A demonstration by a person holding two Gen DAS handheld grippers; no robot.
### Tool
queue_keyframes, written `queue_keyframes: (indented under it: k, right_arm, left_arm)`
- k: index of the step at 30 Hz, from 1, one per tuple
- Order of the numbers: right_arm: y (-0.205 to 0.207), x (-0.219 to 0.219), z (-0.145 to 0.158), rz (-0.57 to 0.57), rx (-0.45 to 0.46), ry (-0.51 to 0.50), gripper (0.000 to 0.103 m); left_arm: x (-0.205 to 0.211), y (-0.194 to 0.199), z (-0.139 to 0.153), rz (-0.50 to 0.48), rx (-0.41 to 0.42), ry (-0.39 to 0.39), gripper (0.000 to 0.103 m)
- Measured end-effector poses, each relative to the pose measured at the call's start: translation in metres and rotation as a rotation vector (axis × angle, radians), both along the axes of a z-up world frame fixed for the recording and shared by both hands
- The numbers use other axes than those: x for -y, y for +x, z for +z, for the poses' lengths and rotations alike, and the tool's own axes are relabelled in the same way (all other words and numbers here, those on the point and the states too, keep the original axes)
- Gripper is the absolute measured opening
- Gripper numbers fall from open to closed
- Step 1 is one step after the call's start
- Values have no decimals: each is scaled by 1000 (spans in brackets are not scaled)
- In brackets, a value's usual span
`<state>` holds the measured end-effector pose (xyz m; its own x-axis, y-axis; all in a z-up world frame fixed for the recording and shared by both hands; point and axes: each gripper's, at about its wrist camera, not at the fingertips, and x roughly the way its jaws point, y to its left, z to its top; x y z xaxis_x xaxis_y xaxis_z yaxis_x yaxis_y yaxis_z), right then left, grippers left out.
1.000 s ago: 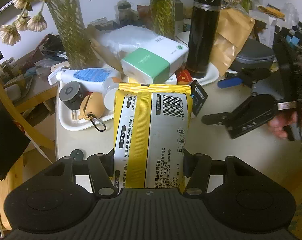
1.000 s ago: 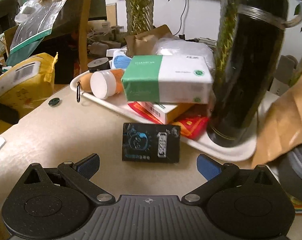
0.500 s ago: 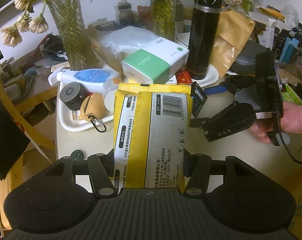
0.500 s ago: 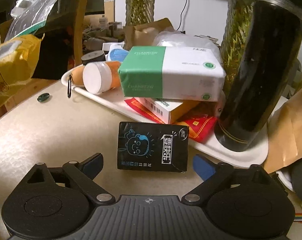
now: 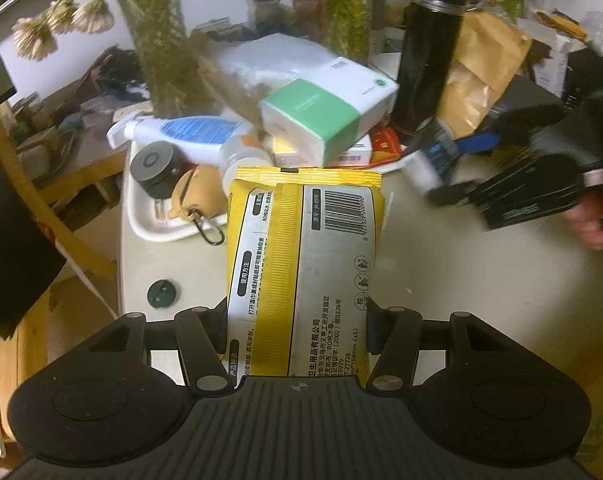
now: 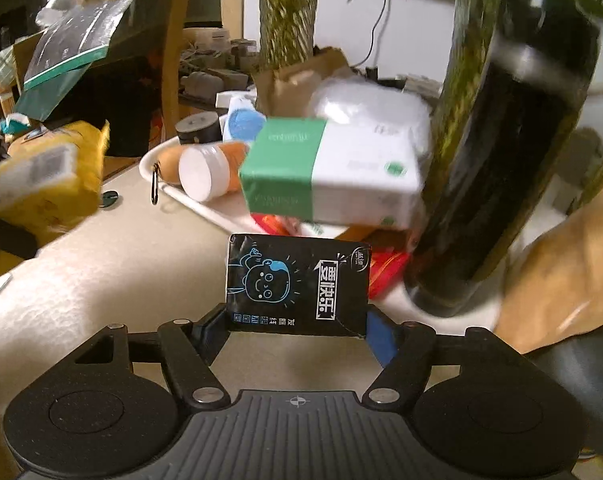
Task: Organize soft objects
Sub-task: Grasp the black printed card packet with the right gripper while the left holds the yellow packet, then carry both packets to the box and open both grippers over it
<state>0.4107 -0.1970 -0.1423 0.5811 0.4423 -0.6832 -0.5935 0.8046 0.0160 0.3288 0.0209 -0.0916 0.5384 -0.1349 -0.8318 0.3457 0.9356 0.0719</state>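
Right wrist view: the right gripper (image 6: 297, 330), wide apart a second ago, is closing on the black pack (image 6: 297, 284); the left gripper (image 5: 297, 330) pinches the yellow pack (image 5: 301, 264).

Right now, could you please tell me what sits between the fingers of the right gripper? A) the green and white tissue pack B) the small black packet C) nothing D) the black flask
B: the small black packet stands between the fingers of the right gripper, whose jaws are closing on its sides.

Yellow wipes pack (image 5: 301, 264) raised off table; small black tissue pack (image 6: 297, 284) upright
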Motion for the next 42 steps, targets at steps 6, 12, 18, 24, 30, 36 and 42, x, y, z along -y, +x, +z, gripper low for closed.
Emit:
queue_keyframes:
  k: [6, 12, 18, 24, 30, 36, 42]
  right_arm:
    - [-26, 24, 50, -36, 6, 6, 73]
    - [-66, 44, 91, -49, -2, 17, 73]
    - [-103, 56, 119, -61, 22, 14, 73]
    - [-137, 66, 138, -73, 32, 13, 73]
    - [-167, 75, 156, -86, 40, 43, 73]
    - [-203, 76, 170, -63, 57, 50, 73]
    - [-237, 77, 180, -40, 76, 47, 73]
  left_arm:
    - [5, -15, 16, -15, 23, 4, 56]
    - [11, -38, 46, -19, 64, -10, 56]
    - [21, -63, 68, -34, 94, -12, 56]
    - [27, -87, 89, -54, 116, -2, 56]
    - [32, -112, 111, -56, 144, 5, 56]
    - [38, -140, 124, -61, 141, -4, 56]
    - [43, -166, 129, -56, 118, -26, 56]
